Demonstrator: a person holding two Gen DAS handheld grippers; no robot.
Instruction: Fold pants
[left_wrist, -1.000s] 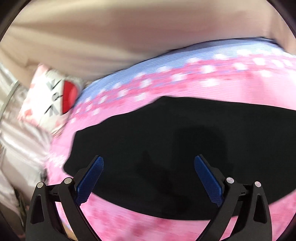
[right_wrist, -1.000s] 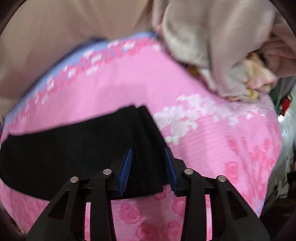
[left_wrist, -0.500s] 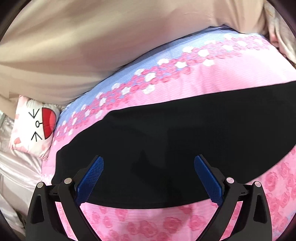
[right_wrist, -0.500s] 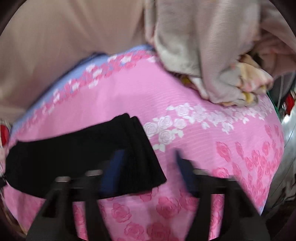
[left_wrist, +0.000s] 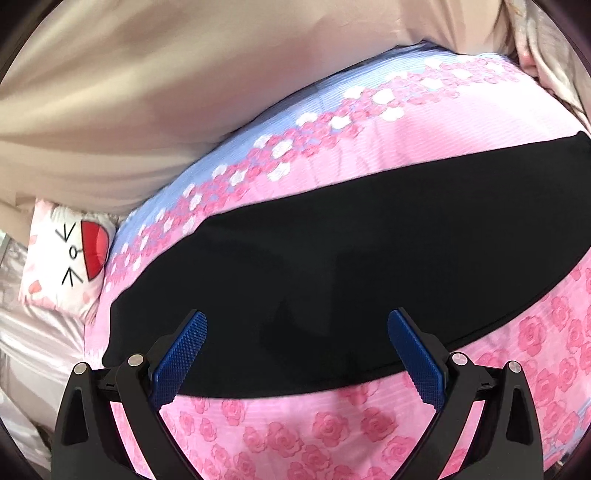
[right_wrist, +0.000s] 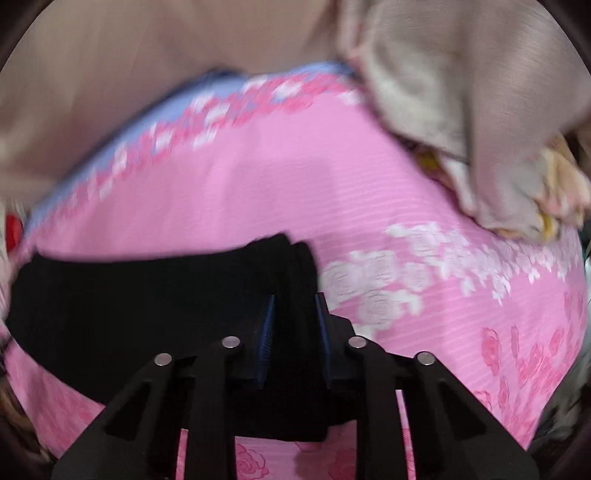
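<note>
Black pants (left_wrist: 351, 266) lie flat in a long strip on a pink floral bedsheet (left_wrist: 332, 432). My left gripper (left_wrist: 297, 354) is open and empty, its blue pads wide apart over the near edge of the pants, toward their left end. In the right wrist view the pants (right_wrist: 147, 306) stretch off to the left, with their right end folded in layers. My right gripper (right_wrist: 293, 321) is closed on that right end, with black fabric between its blue pads.
A white cartoon-face pillow (left_wrist: 66, 258) lies at the bed's left end. Beige curtain (left_wrist: 166, 92) hangs behind the bed. A pile of beige and yellow bedding (right_wrist: 480, 122) sits at the bed's far right corner.
My right gripper opened half a second ago, moved in, and has closed on the right end of the pants. The left wrist view has drifted so more of the pants shows to the right.
</note>
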